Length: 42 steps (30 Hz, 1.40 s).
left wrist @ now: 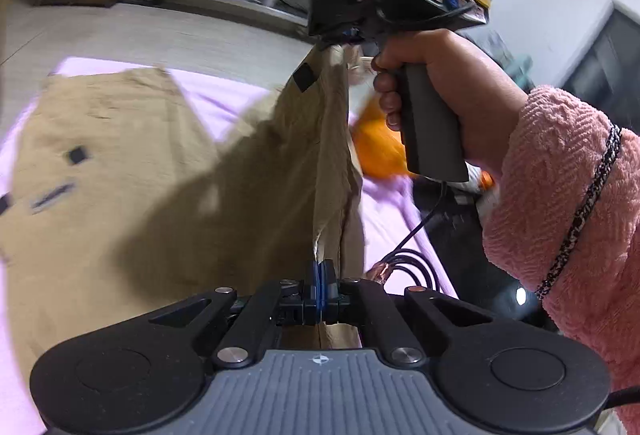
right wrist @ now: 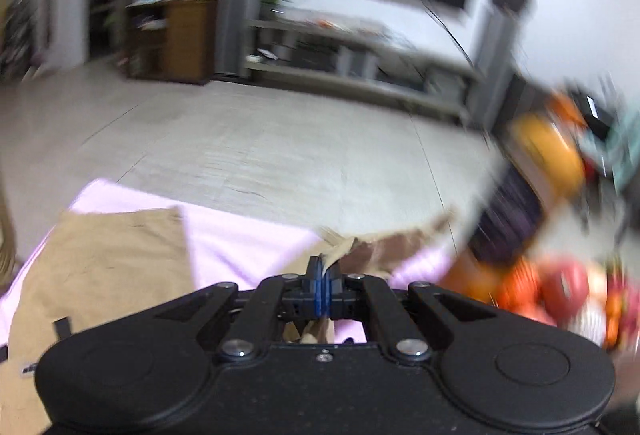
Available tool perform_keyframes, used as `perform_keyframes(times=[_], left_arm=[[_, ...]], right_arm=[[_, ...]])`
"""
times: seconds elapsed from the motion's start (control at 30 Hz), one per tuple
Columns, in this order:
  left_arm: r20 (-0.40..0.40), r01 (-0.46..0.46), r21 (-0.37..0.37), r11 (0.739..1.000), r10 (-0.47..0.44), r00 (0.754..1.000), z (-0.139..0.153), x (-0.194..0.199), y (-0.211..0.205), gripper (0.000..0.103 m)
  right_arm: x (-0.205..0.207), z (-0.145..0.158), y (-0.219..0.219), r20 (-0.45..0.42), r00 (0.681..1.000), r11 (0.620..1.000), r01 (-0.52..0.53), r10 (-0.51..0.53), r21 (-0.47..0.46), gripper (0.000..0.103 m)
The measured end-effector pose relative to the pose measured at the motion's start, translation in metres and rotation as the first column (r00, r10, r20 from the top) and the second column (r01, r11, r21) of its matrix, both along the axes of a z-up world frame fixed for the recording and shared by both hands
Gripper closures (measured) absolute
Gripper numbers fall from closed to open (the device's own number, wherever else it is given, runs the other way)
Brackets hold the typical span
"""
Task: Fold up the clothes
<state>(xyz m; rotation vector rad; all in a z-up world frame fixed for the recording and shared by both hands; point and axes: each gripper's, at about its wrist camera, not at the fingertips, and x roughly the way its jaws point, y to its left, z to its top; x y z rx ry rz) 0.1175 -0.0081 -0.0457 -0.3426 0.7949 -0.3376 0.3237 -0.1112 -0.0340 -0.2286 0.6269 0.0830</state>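
My left gripper [left wrist: 320,273] is clenched on an edge of the tan garment [left wrist: 120,155]; my right gripper [right wrist: 323,277] is clenched on another edge. The garment hangs lifted between them, the remainder lying on the lilac sheet [left wrist: 224,103]. I cannot read its dark label patches [left wrist: 78,155]

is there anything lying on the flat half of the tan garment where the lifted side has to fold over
Nothing visible does. Both the left hand-held gripper and the right hand-held gripper are shut on the lifted edge of the tan garment; its flat half on the pink cover shows only its own dark patches.
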Motion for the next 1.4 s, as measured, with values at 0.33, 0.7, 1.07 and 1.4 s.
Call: perform_keyframes(times=[0.33,0.7,1.07,1.4], left_arm=[[-0.27,-0.348,-0.018,0.937,0.331,0.904,-0.066,-0.022,0.144,0.103],[-0.276,-0.335,0.036,0.942,0.331,0.902,-0.07,-0.02,0.133,0.103],[-0.192,-0.39,-0.06,0.919,0.372,0.908,-0.056,-0.034,0.158,0.077],[-0.251,-0.423,-0.182,0.888,0.374,0.893,-0.06,-0.001,0.19,0.062]], right_arm=[[-0.017,-0.081,0.251,-0.133,0.901,0.882,-0.432,0.413,-0.187,0.101],[-0.03,-0.096,0.269,-0.274,0.819,0.831,-0.546,0.504,-0.103,0.091],[-0.051,-0.002,0.131,-0.302,0.868,0.919,-0.378,0.394,0.114,0.063],[-0.132,-0.015,0.032,-0.42,0.81,0.863,-0.195,0.409,0.465,0.051]])
